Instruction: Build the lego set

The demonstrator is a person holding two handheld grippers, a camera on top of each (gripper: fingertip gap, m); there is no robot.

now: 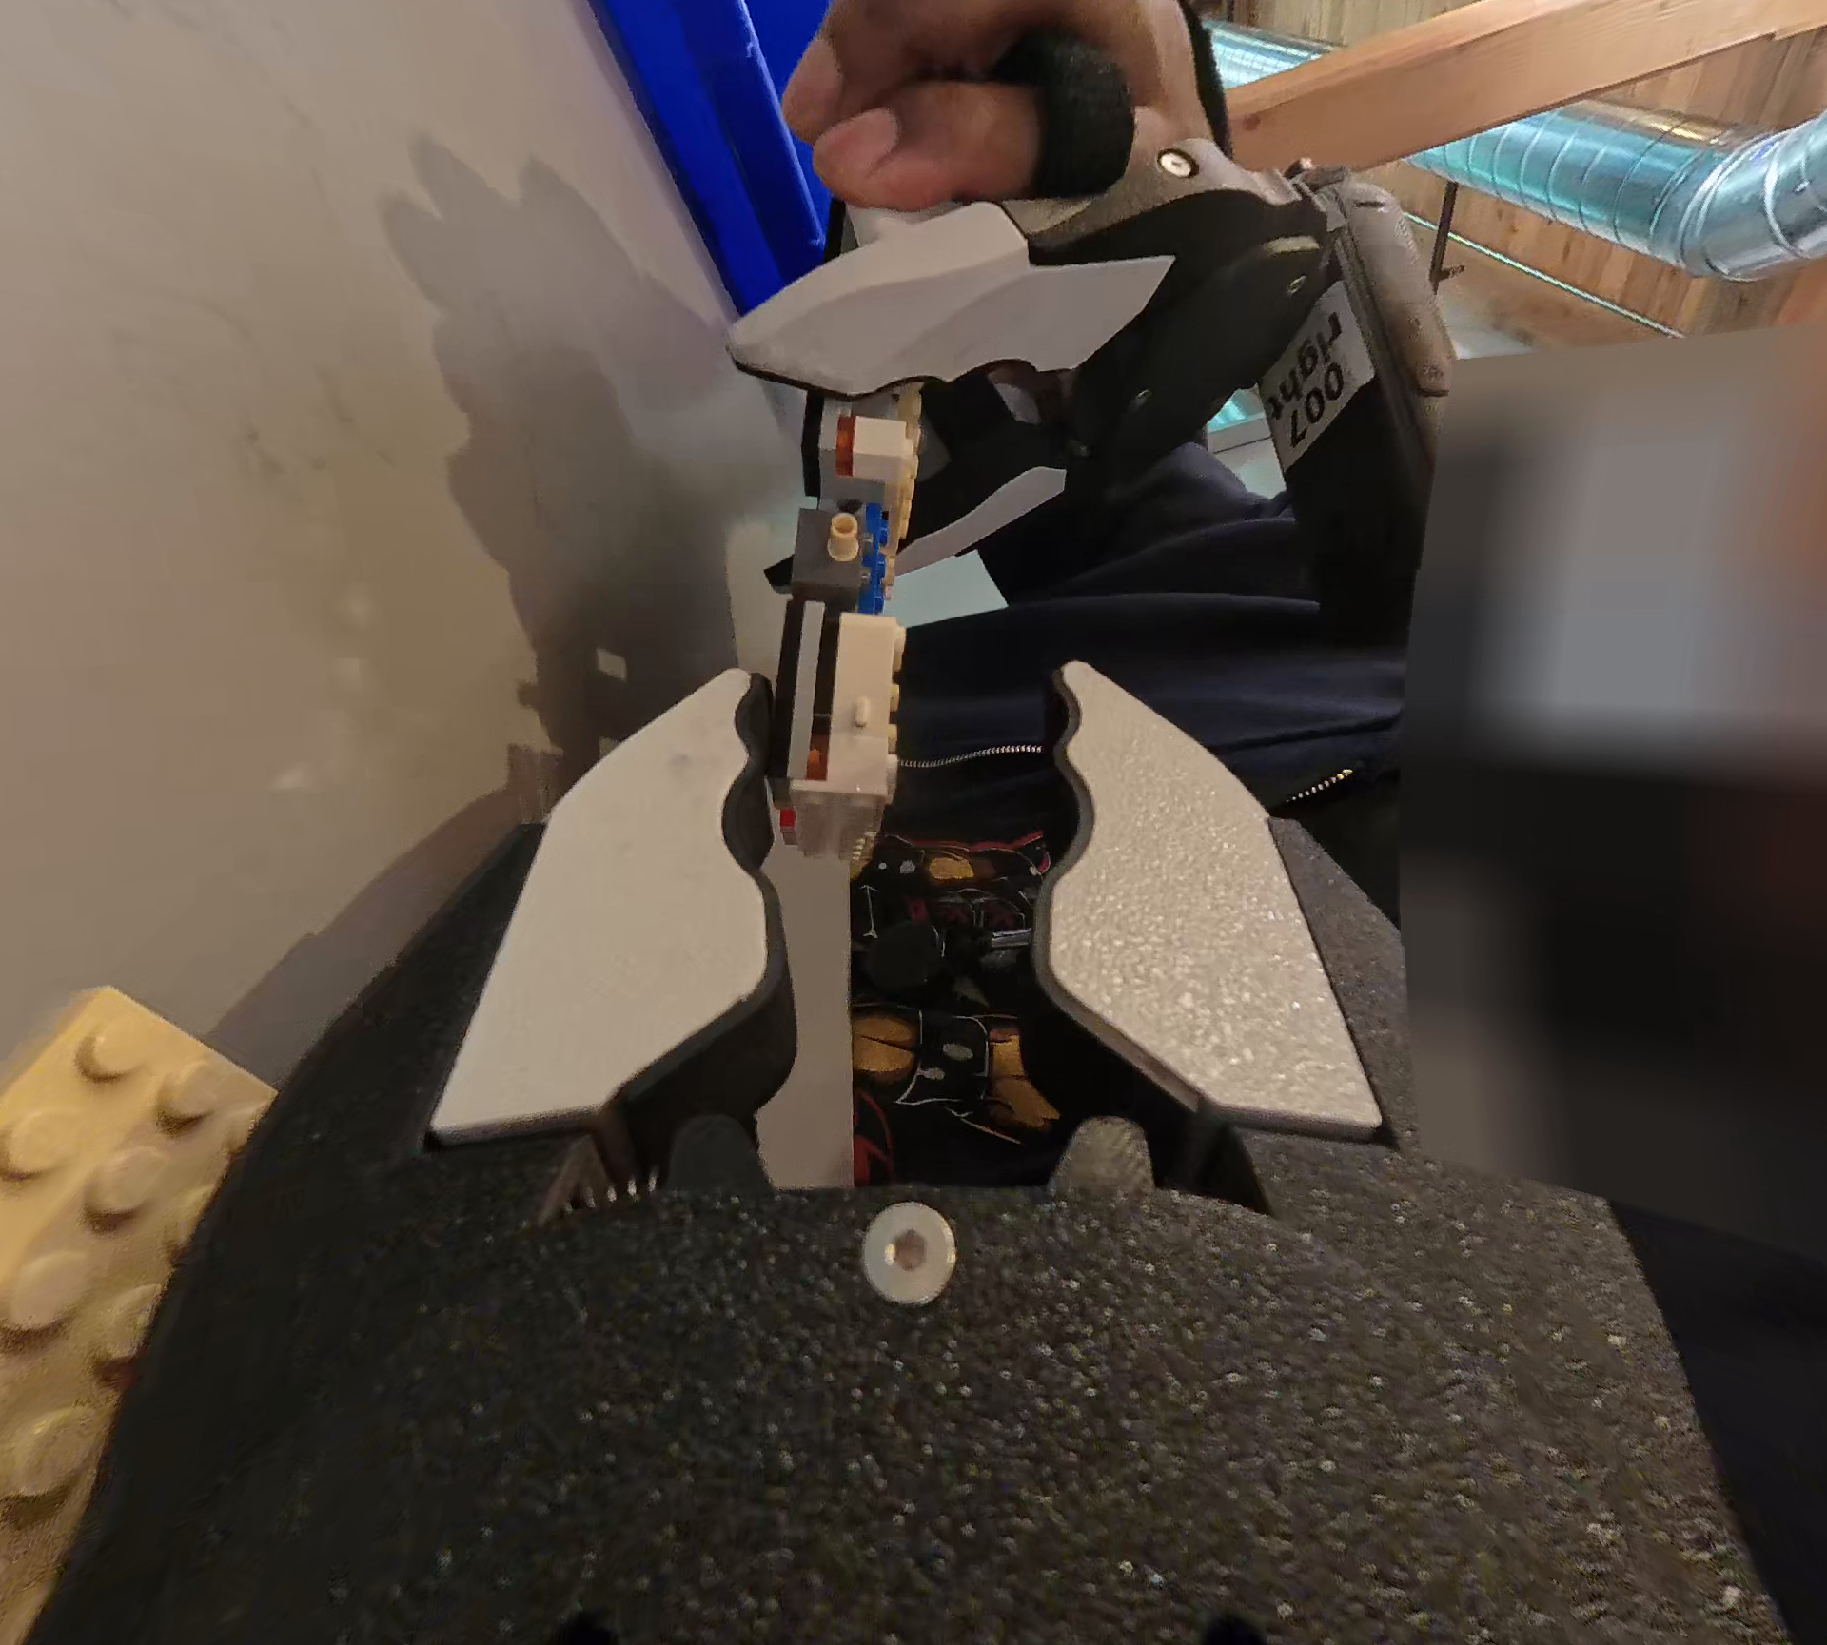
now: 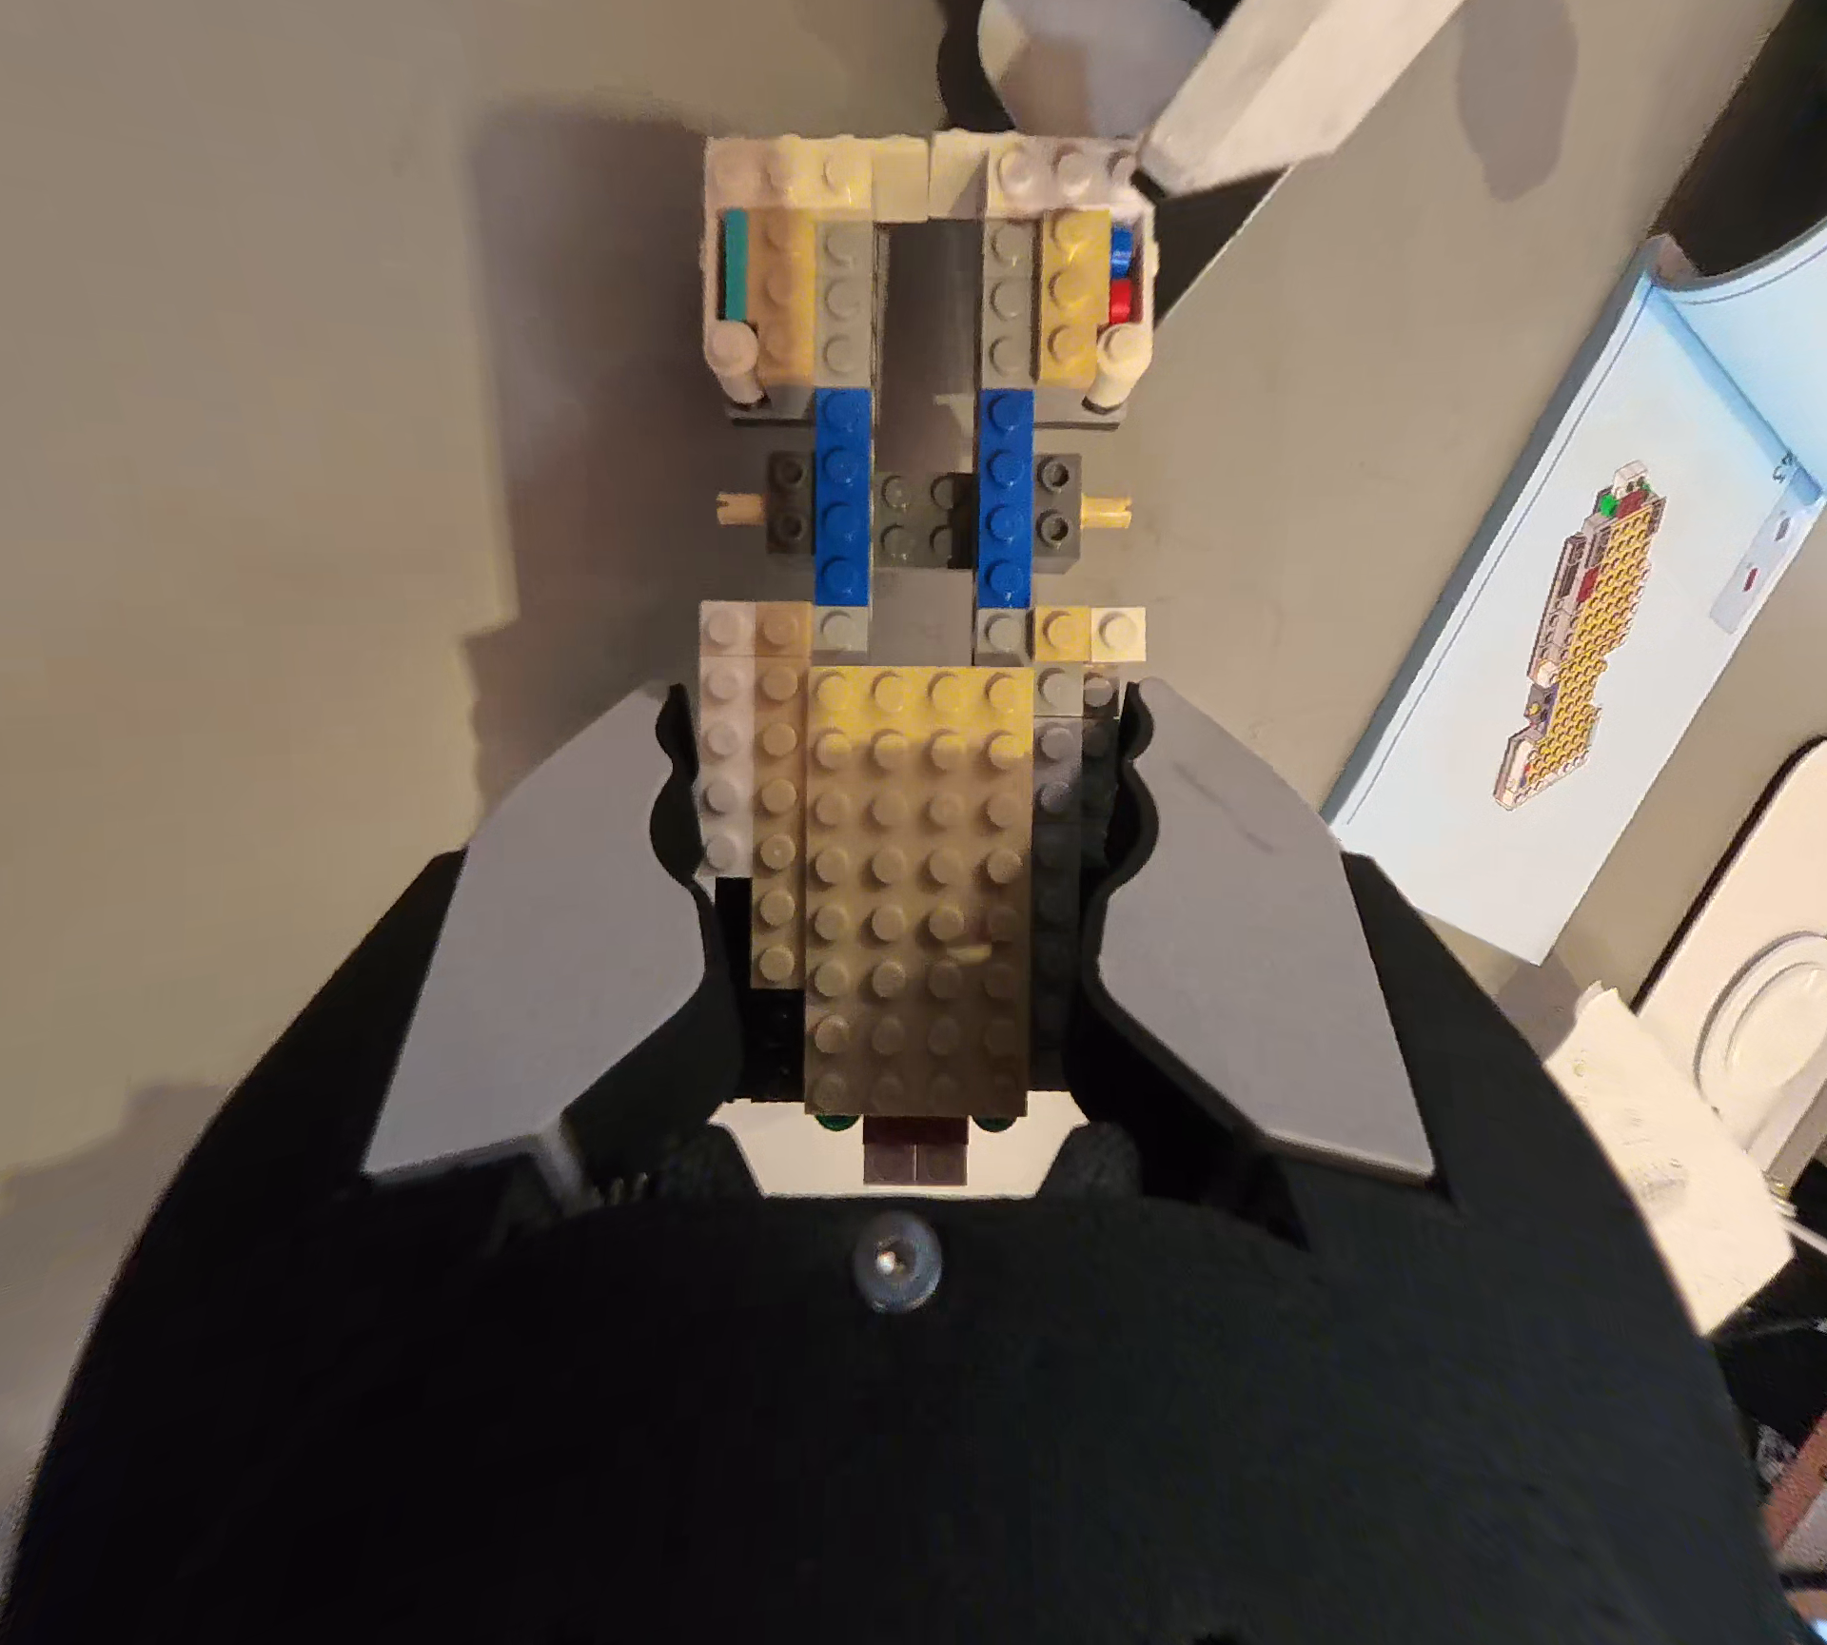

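Observation:
A brick model (image 2: pixel 914 510) of tan, white, grey and blue pieces, long and flat, is held above the grey table (image 2: pixel 247 313). My right gripper (image 2: pixel 900 708) is shut on its tan end, both pads pressed on its sides. In the left wrist view the model (image 1: pixel 840 708) hangs edge-on from the right gripper (image 1: pixel 919 441), which a person's hand (image 1: pixel 939 46) holds. My left gripper (image 1: pixel 905 698) is open around the model's free end. Its left pad (image 1: pixel 756 747) touches the model and the right pad stands well apart. One left gripper finger (image 2: pixel 1285 16) shows beyond the model.
A blue bin (image 1: pixel 712 16) stands on the table beyond the grippers. A tan studded plate (image 1: pixel 89 1202) lies at the lower left. An open instruction booklet (image 2: pixel 1542 609) and a white object (image 2: pixel 1760 1004) lie to the right. A person in dark clothing (image 1: pixel 1186 658) sits close behind. Left tips to right tips: about 7 centimetres. Both grippers' tips are roughly 40 centimetres from the white object (image 2: pixel 1760 1004).

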